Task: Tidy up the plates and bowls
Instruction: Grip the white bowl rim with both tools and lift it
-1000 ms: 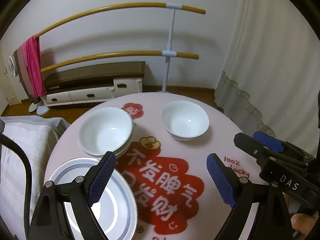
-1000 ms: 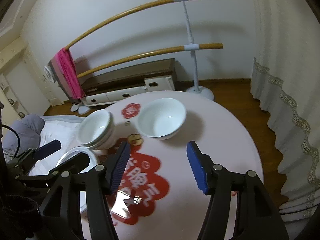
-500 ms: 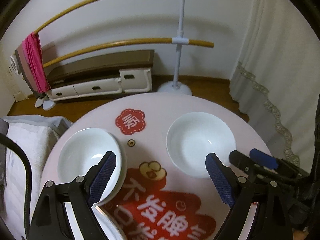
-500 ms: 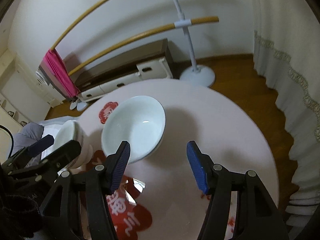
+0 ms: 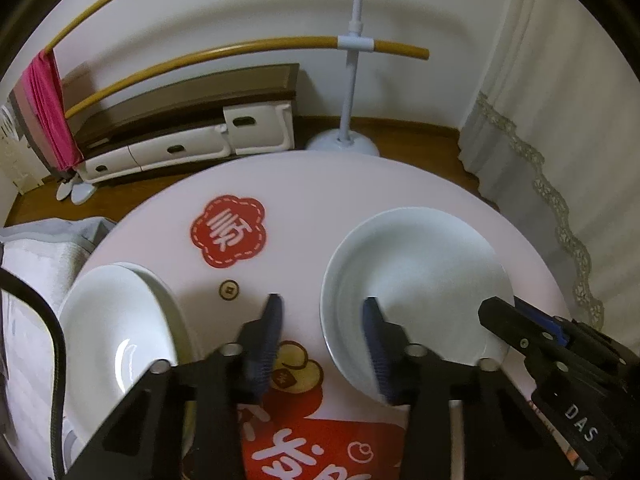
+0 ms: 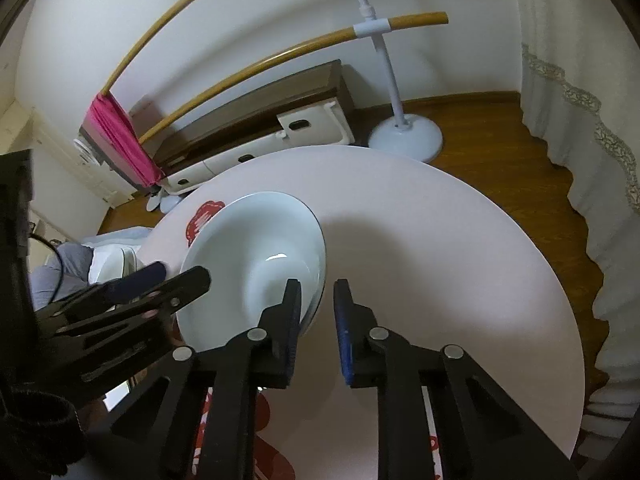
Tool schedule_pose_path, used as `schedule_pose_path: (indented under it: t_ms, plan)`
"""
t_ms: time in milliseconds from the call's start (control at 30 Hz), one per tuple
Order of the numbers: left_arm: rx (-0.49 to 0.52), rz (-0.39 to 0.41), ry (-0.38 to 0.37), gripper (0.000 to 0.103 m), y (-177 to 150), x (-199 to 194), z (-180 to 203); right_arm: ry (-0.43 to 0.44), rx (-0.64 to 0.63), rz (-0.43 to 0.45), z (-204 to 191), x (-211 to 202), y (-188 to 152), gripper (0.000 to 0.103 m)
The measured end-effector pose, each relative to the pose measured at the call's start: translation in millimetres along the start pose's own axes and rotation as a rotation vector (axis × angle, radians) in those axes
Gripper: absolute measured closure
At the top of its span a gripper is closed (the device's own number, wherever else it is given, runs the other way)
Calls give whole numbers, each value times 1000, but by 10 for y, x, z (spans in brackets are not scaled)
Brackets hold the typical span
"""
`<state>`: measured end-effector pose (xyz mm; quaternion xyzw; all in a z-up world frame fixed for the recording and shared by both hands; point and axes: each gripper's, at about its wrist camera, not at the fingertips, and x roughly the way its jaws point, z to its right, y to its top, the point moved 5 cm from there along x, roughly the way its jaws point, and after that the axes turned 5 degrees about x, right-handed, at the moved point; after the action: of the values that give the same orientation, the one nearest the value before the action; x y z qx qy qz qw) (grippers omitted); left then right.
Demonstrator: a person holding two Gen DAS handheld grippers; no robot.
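Two-handed grasp of the lone white bowl (image 5: 416, 280) on the round pink worktop (image 5: 340, 184). The left hand-held gripper (image 5: 322, 312) straddles the bowl's near-left rim, one finger inside the bowl and one outside on the worktop; its jaws have just been closing, yet a gap remains beside the outer pad, so the rim lies between them unpinched. The right hand-held gripper (image 6: 316, 296) straddles the opposite rim, its jaws also having just closed; its inner pad lies against the bowl's inside wall, and it appears clenched on the rim.

For a sound lift, the left pads should close fully before either hand rises, and both hands should rise together and level, since glazed porcelain will likely slip under a one-sided pinch.

The bowl is empty, showing only a highlight in its well. At the worktop's left edge stands a stack of nested white bowls (image 5: 116, 332), the top one empty, probably the destination.
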<state>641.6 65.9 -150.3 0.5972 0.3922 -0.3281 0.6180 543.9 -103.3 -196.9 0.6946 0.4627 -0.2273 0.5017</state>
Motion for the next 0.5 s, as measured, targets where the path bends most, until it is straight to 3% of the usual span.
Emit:
schedule_pose_path:
  t_ms: [100,133,167,500]
  plan:
    - [6,-8,-10,82,3,60,23,10,0,1,-6,4,-3,90]
    - [11,-10,-14,93,6,69,27,12,1,0,-6,10,-9,91]
    - [13,-11,-11,94,10,92,21,15,3,0,-11,11,-11,92]
    - [46,14,-17,95,-64,13,30,7,7,-3,-52,-8,-30,93]
